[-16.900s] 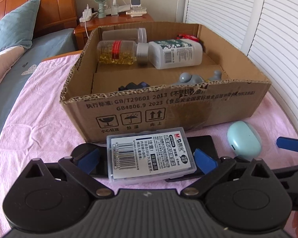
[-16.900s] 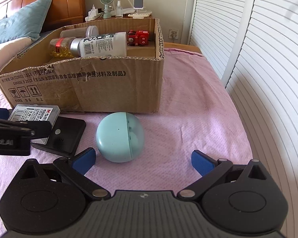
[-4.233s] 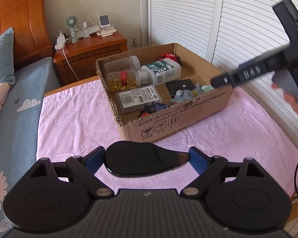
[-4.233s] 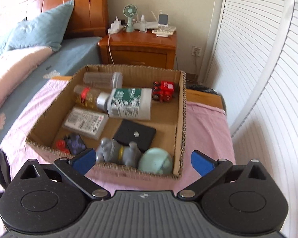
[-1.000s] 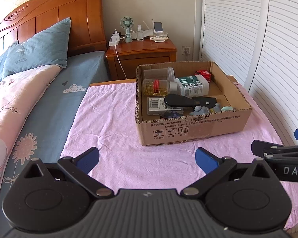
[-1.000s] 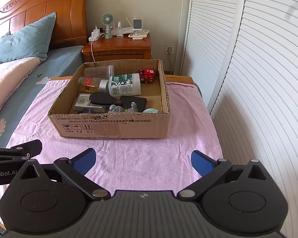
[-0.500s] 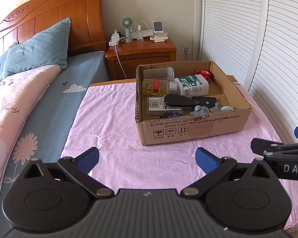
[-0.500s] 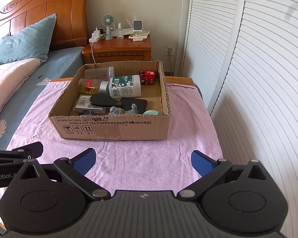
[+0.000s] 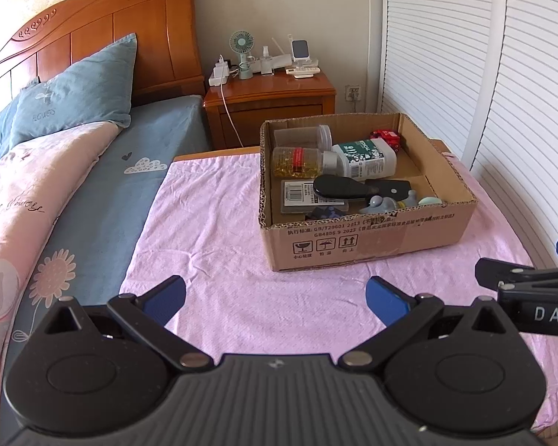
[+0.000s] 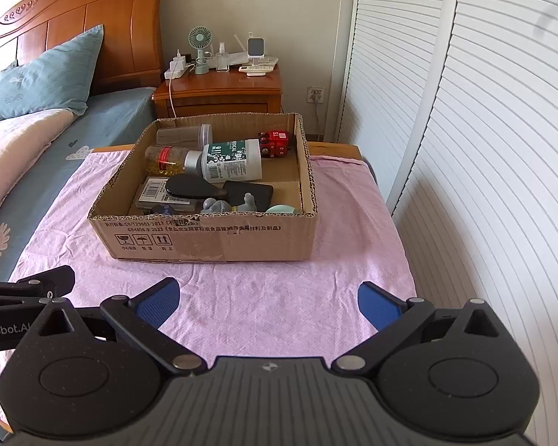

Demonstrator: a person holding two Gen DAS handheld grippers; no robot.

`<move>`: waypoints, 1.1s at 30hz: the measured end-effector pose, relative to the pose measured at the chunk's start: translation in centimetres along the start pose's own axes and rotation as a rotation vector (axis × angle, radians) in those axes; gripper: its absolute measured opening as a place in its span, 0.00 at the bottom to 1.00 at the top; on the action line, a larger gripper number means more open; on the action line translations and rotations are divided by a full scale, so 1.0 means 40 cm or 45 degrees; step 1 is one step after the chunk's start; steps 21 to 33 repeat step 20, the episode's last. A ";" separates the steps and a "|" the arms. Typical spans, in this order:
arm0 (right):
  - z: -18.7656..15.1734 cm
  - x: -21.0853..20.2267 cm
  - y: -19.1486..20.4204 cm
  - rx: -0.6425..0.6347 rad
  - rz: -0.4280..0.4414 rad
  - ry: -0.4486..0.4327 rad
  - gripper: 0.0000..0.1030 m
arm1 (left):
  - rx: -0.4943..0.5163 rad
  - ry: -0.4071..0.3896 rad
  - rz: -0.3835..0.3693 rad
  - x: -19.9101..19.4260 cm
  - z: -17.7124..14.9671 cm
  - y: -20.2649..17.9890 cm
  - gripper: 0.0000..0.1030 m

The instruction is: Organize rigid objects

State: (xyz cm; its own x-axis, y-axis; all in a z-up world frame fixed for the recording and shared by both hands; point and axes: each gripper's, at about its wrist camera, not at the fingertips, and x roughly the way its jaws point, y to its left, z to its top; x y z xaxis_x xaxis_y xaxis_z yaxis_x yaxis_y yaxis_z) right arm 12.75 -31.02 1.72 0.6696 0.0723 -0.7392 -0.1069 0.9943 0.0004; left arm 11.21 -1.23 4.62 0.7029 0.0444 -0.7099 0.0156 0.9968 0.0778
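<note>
A cardboard box (image 9: 368,239) (image 10: 212,239) stands on the pink cloth (image 9: 219,223) and holds several rigid objects. Inside lie a white bottle (image 9: 364,158) (image 10: 232,163), a yellow capsule bottle (image 9: 297,161), a clear jar (image 9: 303,135), a red toy car (image 10: 275,143), a black oval case (image 9: 338,187) (image 10: 189,187), a labelled box (image 9: 301,195), a black flat piece (image 10: 251,191), grey figures (image 10: 230,204) and a mint ball (image 10: 282,209). My left gripper (image 9: 275,297) and right gripper (image 10: 266,303) hang open and empty, well in front of the box.
A bed with a blue sheet (image 9: 104,193), pink quilt (image 9: 26,186) and blue pillow (image 9: 78,93) lies left. A wooden nightstand (image 9: 271,102) with a small fan (image 9: 241,46) stands behind the box. White louvred doors (image 10: 465,130) run along the right.
Both grippers have drawn back a little further from the box over the last second. The black oval case that my left gripper held earlier now lies in the box.
</note>
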 end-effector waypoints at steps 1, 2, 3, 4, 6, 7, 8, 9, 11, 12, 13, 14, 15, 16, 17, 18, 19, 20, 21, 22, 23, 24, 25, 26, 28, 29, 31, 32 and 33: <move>-0.001 0.000 -0.001 0.000 0.001 0.000 1.00 | 0.001 0.000 0.001 0.000 0.000 0.000 0.99; -0.001 0.000 -0.001 0.000 0.000 0.000 1.00 | 0.000 0.000 0.002 0.000 0.000 -0.001 0.99; 0.000 0.000 -0.001 0.001 0.000 0.001 1.00 | 0.001 0.001 0.000 0.000 0.000 -0.001 0.99; -0.001 0.000 -0.001 0.001 0.001 0.000 1.00 | 0.001 0.000 0.000 -0.001 0.000 -0.001 0.99; -0.001 0.001 0.000 0.001 0.001 -0.001 1.00 | 0.001 0.001 0.003 0.000 0.000 -0.001 0.99; -0.001 0.001 0.000 0.001 0.000 0.000 1.00 | 0.000 0.001 0.003 -0.001 0.000 -0.001 0.99; -0.001 0.001 -0.001 0.001 -0.001 0.000 1.00 | 0.001 0.001 0.004 -0.001 0.000 -0.001 0.99; -0.002 0.000 -0.001 0.001 0.000 0.000 1.00 | 0.002 0.002 0.003 -0.001 0.000 -0.001 0.99; -0.001 0.001 -0.001 0.001 0.000 0.000 1.00 | 0.001 0.001 0.004 -0.001 0.000 -0.001 0.99; -0.001 0.001 -0.001 0.000 0.001 0.000 1.00 | 0.001 0.001 0.005 -0.001 0.000 -0.001 0.99; -0.002 0.001 -0.001 0.000 0.001 -0.001 1.00 | 0.000 0.002 0.005 -0.001 0.000 -0.001 0.99; -0.002 0.001 -0.001 0.000 0.000 -0.001 1.00 | -0.001 0.002 0.006 -0.002 0.000 -0.001 0.99; -0.002 0.001 -0.001 0.000 0.001 0.000 1.00 | -0.003 0.002 0.006 -0.002 0.000 0.000 0.99; -0.002 0.001 -0.001 0.000 0.001 0.000 1.00 | -0.004 0.002 0.006 -0.002 -0.001 0.000 0.99; -0.002 0.001 -0.001 0.000 0.001 0.000 1.00 | -0.005 0.001 0.006 -0.002 -0.001 0.001 0.99; -0.002 0.001 -0.001 0.000 0.000 0.000 1.00 | -0.005 0.001 0.007 -0.002 -0.002 0.001 0.99; -0.003 0.000 0.000 -0.001 -0.001 0.000 1.00 | -0.005 0.001 0.007 -0.002 -0.002 0.001 0.99; -0.003 0.000 0.000 -0.001 0.000 -0.001 1.00 | -0.004 0.001 0.006 -0.002 -0.003 0.001 0.99; -0.003 0.000 0.000 -0.001 0.000 -0.001 1.00 | -0.004 0.001 0.006 -0.002 -0.003 0.001 0.99; -0.003 0.000 0.000 -0.001 0.000 -0.001 1.00 | -0.004 0.001 0.006 -0.002 -0.003 0.001 0.99; -0.003 0.000 0.000 -0.001 0.000 -0.001 1.00 | -0.004 0.001 0.006 -0.002 -0.003 0.001 0.99; -0.003 0.000 0.000 -0.001 0.000 -0.001 1.00 | -0.004 0.001 0.006 -0.002 -0.003 0.001 0.99; -0.003 0.000 0.000 -0.001 0.000 -0.001 1.00 | -0.004 0.001 0.006 -0.002 -0.003 0.001 0.99; -0.003 0.000 0.000 -0.001 0.000 -0.001 1.00 | -0.004 0.001 0.006 -0.002 -0.003 0.001 0.99; -0.003 0.000 0.000 -0.001 0.000 -0.001 1.00 | -0.004 0.001 0.006 -0.002 -0.003 0.001 0.99; -0.003 0.000 0.000 -0.001 0.000 -0.001 1.00 | -0.004 0.001 0.006 -0.002 -0.003 0.001 0.99; -0.003 0.000 0.000 -0.001 0.000 -0.001 1.00 | -0.004 0.001 0.006 -0.002 -0.003 0.001 0.99; -0.003 0.000 0.000 -0.001 0.000 -0.001 1.00 | -0.004 0.001 0.006 -0.002 -0.003 0.001 0.99; -0.003 0.000 0.000 -0.001 0.000 -0.001 1.00 | -0.004 0.001 0.006 -0.002 -0.003 0.001 0.99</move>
